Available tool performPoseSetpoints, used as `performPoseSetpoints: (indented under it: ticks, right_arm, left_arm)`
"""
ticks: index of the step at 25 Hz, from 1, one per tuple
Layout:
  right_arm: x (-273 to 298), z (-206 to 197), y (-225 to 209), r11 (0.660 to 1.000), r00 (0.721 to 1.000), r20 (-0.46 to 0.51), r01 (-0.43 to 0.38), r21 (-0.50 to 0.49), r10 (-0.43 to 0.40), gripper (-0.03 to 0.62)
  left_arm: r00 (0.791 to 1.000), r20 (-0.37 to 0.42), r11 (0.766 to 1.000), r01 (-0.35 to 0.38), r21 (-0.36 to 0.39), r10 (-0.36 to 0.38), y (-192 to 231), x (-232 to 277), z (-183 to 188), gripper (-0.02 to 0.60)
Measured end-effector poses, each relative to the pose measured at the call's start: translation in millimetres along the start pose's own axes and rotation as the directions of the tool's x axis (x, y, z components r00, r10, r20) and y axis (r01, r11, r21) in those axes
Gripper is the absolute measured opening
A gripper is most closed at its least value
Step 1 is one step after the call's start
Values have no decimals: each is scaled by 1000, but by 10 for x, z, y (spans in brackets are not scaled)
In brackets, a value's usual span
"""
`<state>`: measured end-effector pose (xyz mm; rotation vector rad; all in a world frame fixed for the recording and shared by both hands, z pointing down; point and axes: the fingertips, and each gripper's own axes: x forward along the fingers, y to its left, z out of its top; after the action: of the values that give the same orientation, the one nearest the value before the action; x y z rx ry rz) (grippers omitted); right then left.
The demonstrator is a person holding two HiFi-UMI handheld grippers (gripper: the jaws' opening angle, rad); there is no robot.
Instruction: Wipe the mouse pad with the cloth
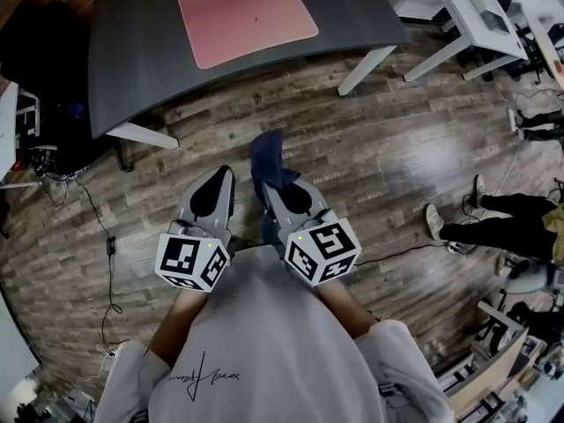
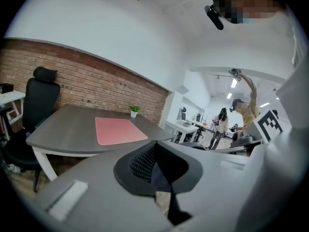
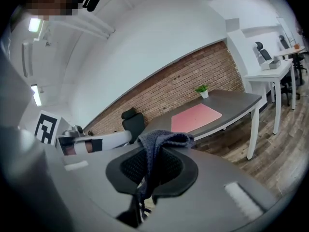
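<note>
– Above the wood floor [image 1: 370, 148], head view: what state are the two tools in?
– Left gripper [image 1: 220, 176]: jaws together, nothing between them. Right gripper [image 1: 271, 190]: jaws closed on the cloth [image 1: 267, 159], a dark blue bunch that sticks out past the tips. Both tools are held side by side close to the person's body, short of the desk [image 1: 132, 60].
– Where is the mouse pad?
– Mouse pad [image 1: 245, 16]: pink, flat on the dark desk top, well apart from both tools and from the cloth.
– Left gripper view?
– Left gripper [image 2: 155, 149]: the black pads meet along one line and no object is clamped. Mouse pad [image 2: 119, 130] lies ahead on the desk [image 2: 63, 129]. A small plant [image 2: 134, 110] stands on the desk beyond the pad. A black chair [image 2: 41, 98] stands at the left end, in front of a brick wall [image 2: 96, 88].
– Right gripper view?
– Right gripper [image 3: 157, 153]: jaws shut on the cloth [image 3: 164, 140]. The fabric runs down between the pads and folds over the top of them. Mouse pad [image 3: 195, 116] is ahead on the desk [image 3: 236, 103], not touched by the cloth. Plant [image 3: 203, 90] sits behind the pad; chair [image 3: 133, 122] is at the desk's left end
</note>
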<state>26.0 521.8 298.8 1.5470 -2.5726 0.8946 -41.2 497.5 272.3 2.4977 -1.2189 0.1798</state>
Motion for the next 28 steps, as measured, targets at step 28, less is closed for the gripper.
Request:
performPoseSetpoints:
  ticks: [28]
  right_arm:
    - [867,764,-943,998,998,-9,64,-25,-64,28]
  left_arm:
    - [996,-34,996,80,-34,-81,429,1464,361,20]
